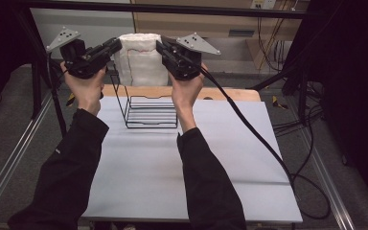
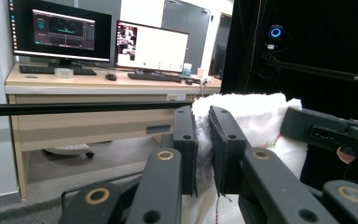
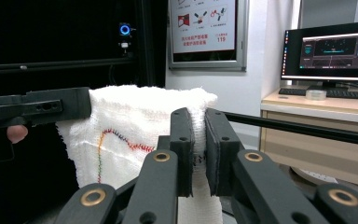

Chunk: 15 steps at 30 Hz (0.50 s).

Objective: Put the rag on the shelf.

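A white towel [image 1: 141, 60] with a thin coloured stitched line hangs spread between my two grippers, raised above the far part of the table. My left gripper [image 1: 115, 46] is shut on the towel's upper left corner; in the left gripper view the towel [image 2: 256, 116] is pinched between the black pads [image 2: 186, 140]. My right gripper [image 1: 160, 47] is shut on the upper right corner, and the right gripper view shows the towel [image 3: 126, 121] clamped between its pads [image 3: 182, 149]. Below the towel a black wire rack [image 1: 149, 112] stands on the table.
A pale grey sheet covers the table [image 1: 139, 172], with a wooden edge [image 1: 239, 93] at the far side. A black cable [image 1: 254, 129] trails from my right gripper across the table's right half. A black frame bar [image 1: 172, 8] crosses above; a desk with monitors [image 2: 65, 30] stands beyond.
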Each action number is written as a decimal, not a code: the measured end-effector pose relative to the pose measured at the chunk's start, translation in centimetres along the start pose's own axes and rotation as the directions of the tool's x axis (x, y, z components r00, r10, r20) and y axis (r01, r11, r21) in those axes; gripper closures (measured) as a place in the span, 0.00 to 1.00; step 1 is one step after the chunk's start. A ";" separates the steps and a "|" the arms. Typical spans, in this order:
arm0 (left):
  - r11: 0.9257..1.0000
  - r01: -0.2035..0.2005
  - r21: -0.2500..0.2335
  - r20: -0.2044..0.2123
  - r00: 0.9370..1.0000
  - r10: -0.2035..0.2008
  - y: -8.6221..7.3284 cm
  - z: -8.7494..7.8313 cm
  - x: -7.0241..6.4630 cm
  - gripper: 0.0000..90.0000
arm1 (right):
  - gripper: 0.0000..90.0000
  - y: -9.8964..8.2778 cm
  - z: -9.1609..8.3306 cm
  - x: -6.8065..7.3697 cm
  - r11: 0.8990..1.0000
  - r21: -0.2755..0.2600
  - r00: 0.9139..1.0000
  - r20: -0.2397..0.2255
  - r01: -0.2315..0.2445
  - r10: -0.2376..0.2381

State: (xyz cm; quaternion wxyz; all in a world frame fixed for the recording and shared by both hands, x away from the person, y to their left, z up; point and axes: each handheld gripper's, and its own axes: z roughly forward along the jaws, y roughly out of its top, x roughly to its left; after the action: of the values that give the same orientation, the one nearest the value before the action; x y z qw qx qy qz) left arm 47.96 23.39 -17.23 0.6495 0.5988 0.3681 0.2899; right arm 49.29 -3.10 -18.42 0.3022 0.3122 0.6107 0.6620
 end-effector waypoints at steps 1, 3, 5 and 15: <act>1.000 -0.001 -0.002 -0.002 1.000 0.001 0.1 0.1 0.1 0.90 | 0.92 0.1 0.2 0.0 1.000 0.002 1.000 0.001 0.000 0.000; 1.000 -0.004 0.001 -0.008 1.000 0.004 0.4 0.4 0.4 0.90 | 0.92 0.2 0.6 -0.1 1.000 0.004 1.000 0.001 0.002 -0.002; 1.000 -0.003 0.000 -0.009 1.000 0.003 0.7 0.7 0.7 0.90 | 0.92 0.4 1.0 -0.2 1.000 0.006 1.000 0.004 -0.002 0.002; 1.000 -0.006 0.003 -0.020 1.000 0.006 1.7 1.7 1.6 0.90 | 0.92 1.5 2.6 -0.9 1.000 0.008 1.000 0.010 0.006 -0.006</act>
State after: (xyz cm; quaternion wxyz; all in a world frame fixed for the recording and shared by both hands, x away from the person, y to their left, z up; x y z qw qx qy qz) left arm 50.37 23.90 -15.78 0.6441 0.5979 0.3732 0.2971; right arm 51.84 -2.25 -16.84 0.3059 0.3149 0.6128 0.6570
